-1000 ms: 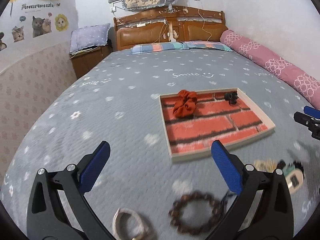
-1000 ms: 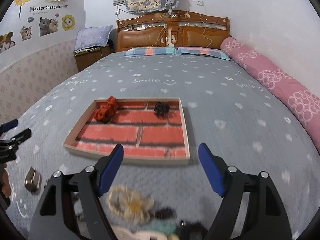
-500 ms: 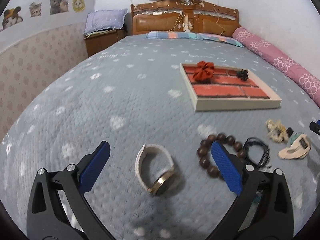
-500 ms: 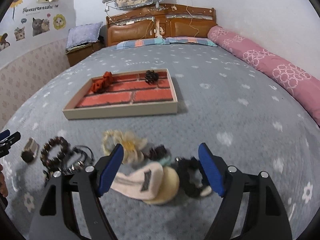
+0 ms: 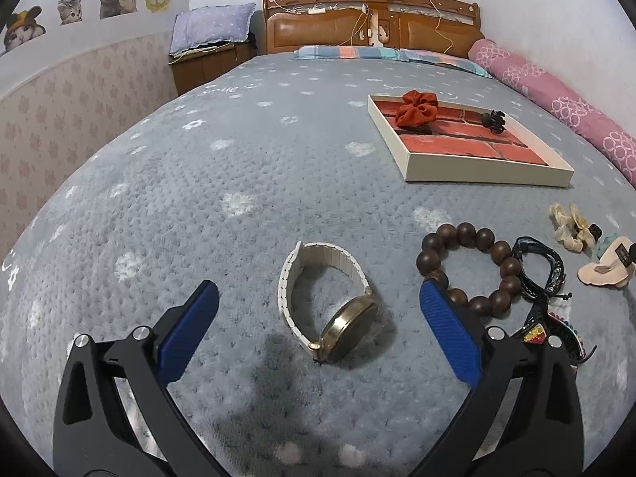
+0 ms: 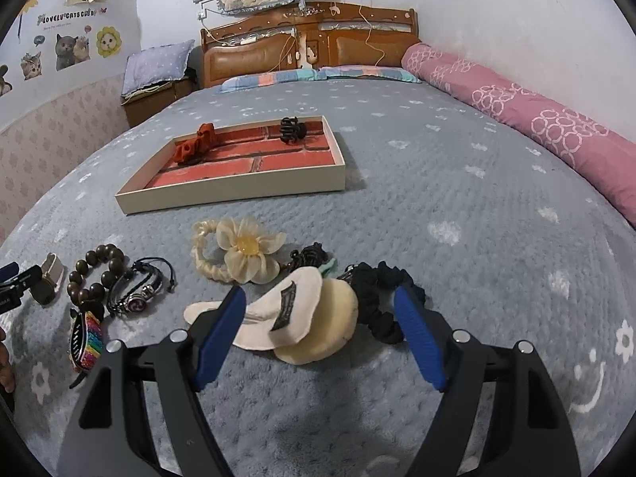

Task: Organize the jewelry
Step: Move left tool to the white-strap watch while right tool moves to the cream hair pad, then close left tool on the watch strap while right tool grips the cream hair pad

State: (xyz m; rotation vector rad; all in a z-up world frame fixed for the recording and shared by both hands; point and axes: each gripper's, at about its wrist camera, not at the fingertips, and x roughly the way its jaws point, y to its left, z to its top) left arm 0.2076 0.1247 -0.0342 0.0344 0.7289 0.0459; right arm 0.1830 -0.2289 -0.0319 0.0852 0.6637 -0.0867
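Grey bedding with small white flowers covers the bed [image 5: 198, 167], and on it lies a shallow tray [image 6: 222, 194] with a red brick pattern inside. Within the tray, a rust-red scrunchie [image 5: 415, 109] sits at its far left corner and a small black claw clip [image 5: 493, 121] at its far right side. All other pieces lie on the bed in front of the tray, nearer to the cameras. Directly before the tray's front rim is a cream flower hair tie [image 6: 242, 256], and nearer still a cream fabric clip [image 6: 286, 314], with a black scrunchie [image 6: 377, 302] just to its right. Left of the tray's front corner lie a dark cord bracelet [image 6: 139, 290], a brown bead bracelet [image 5: 469, 266] touching it, a rainbow-striped clip [image 6: 85, 338], and furthest left a watch [image 5: 330, 302] with a white band and gold case. The left tongs [image 5: 318, 318] stand wide with the watch between their blue pads, not touching it. The right tongs [image 6: 318, 334] also stand wide, empty, around the cream fabric clip.
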